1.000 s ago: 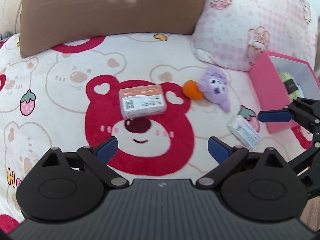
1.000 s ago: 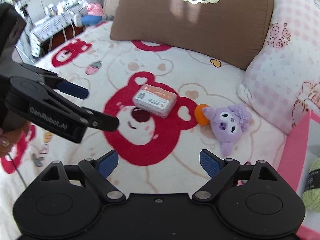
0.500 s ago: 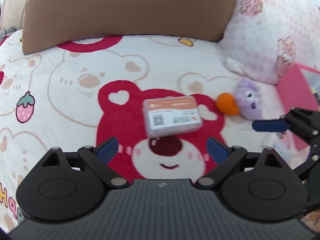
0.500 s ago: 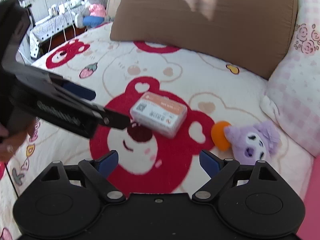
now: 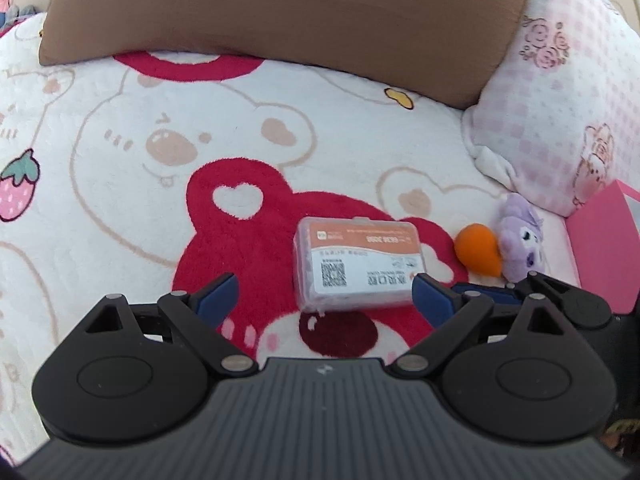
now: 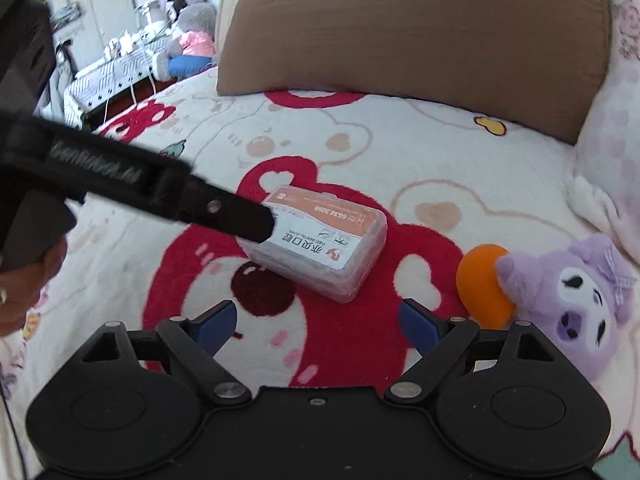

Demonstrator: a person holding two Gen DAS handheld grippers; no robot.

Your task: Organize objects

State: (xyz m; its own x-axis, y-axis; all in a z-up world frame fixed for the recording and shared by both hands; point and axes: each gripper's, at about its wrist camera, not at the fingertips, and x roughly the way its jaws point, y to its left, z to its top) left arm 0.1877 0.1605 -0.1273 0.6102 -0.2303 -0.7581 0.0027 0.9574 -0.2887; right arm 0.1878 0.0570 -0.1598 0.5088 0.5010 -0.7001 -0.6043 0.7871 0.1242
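A clear plastic box with an orange and white label (image 5: 354, 266) lies on the red bear of the blanket; it also shows in the right wrist view (image 6: 320, 242). My left gripper (image 5: 324, 296) is open, with the box just ahead between its fingers. My right gripper (image 6: 318, 320) is open and empty, a little short of the box. An orange ball (image 6: 482, 284) and a purple plush toy (image 6: 576, 300) lie to the right. The left gripper's finger (image 6: 224, 210) reaches over the box's left end in the right wrist view.
A brown pillow (image 5: 280, 12) and a pink checked pillow (image 5: 560, 100) stand at the back. A pink box (image 5: 604, 248) sits at the right edge. Furniture and a grey plush (image 6: 188, 36) are beyond the bed's left side.
Both grippers have moved forward and closer to the plastic box. The left gripper now has the box between its open fingers. The small white packet has left view.
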